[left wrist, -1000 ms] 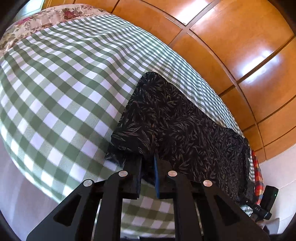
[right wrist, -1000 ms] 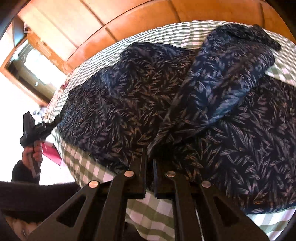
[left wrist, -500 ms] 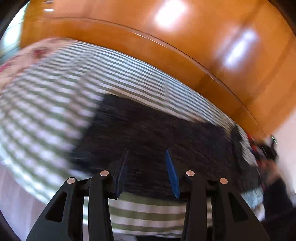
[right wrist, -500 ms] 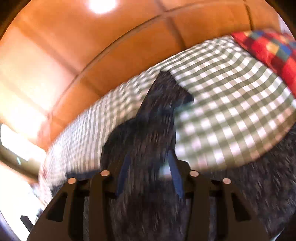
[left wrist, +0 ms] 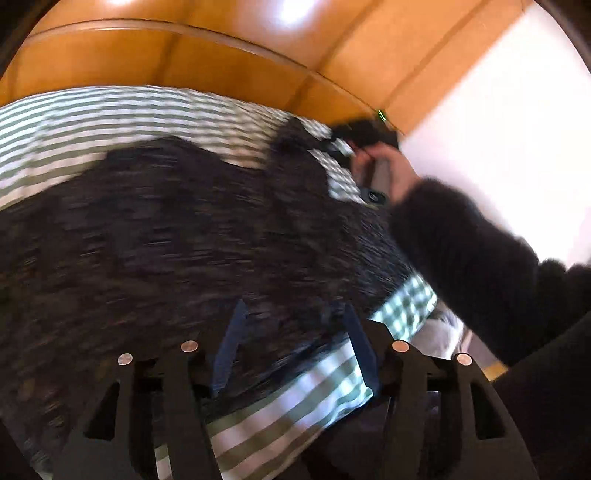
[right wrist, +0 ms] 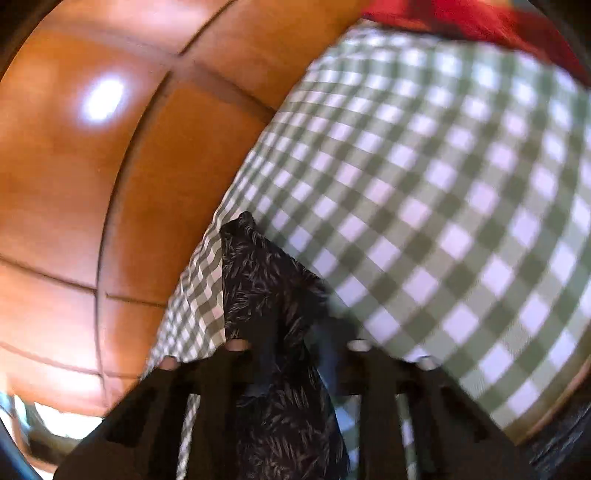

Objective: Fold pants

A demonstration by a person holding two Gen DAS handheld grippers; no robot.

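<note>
The dark leaf-print pants [left wrist: 177,236] lie spread on the green-checked bed cover [left wrist: 110,114]. My left gripper [left wrist: 293,317] is open and empty, hovering over the pants' near edge. In the right wrist view a narrow end of the pants [right wrist: 266,280] stretches away on the bed cover [right wrist: 443,206]. My right gripper [right wrist: 295,354] is open with the cloth lying between its fingers, not pinched. The right gripper [left wrist: 364,134] and the hand holding it also show in the left wrist view, at the far end of the pants. Both views are motion-blurred.
Orange wooden panels [left wrist: 229,48] stand behind the bed, also in the right wrist view [right wrist: 92,166]. A red plaid cloth [right wrist: 480,18] lies at the bed's far edge. A dark-sleeved arm [left wrist: 480,266] crosses on the right. A white wall [left wrist: 517,129] is beyond it.
Both grippers have opened and let go of the pants. The left gripper swung right along the pants' edge. The right gripper moved out to the pants' far end.
</note>
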